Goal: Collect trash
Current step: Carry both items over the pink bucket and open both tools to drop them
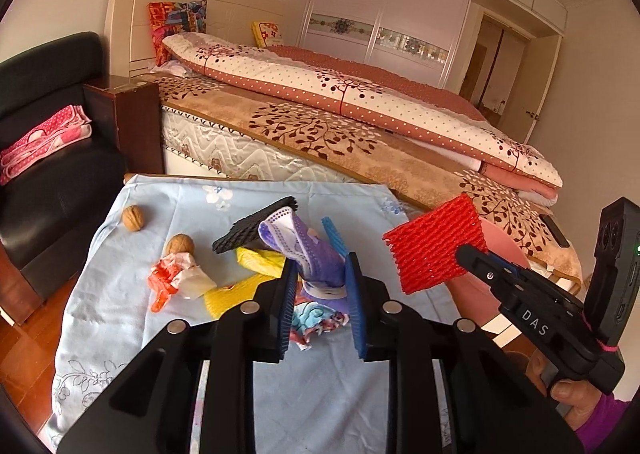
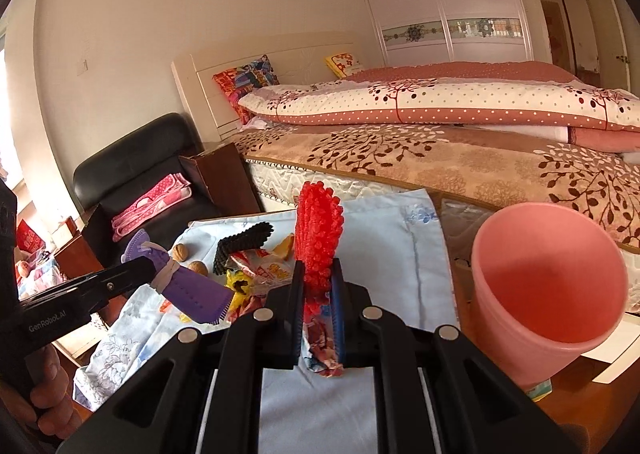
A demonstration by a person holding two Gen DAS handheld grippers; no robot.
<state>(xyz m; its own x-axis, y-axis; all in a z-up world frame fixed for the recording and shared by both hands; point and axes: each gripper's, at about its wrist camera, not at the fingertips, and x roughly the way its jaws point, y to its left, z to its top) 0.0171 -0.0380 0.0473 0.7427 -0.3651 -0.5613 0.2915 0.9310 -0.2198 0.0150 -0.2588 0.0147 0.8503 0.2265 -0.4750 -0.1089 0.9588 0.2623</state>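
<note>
My left gripper (image 1: 322, 278) is shut on a purple face mask (image 1: 308, 250) and holds it above the blue cloth (image 1: 120, 302); the mask also shows in the right wrist view (image 2: 192, 286). My right gripper (image 2: 318, 278) is shut on a red foam net (image 2: 318, 230), seen from the left wrist as a red sheet (image 1: 432, 246). A pink bin (image 2: 548, 290) stands open at the right, beside the right gripper. On the cloth lie a black foam net (image 1: 248, 230), yellow wrappers (image 1: 240, 286), a red-white wrapper (image 1: 176, 278) and two walnuts (image 1: 132, 217).
A bed (image 1: 360, 122) with quilts runs behind the table. A black leather chair (image 1: 48, 158) with a pink folded cloth stands at the left. A dark wooden nightstand (image 1: 128, 114) sits between chair and bed. White paper (image 2: 616, 358) lies under the bin.
</note>
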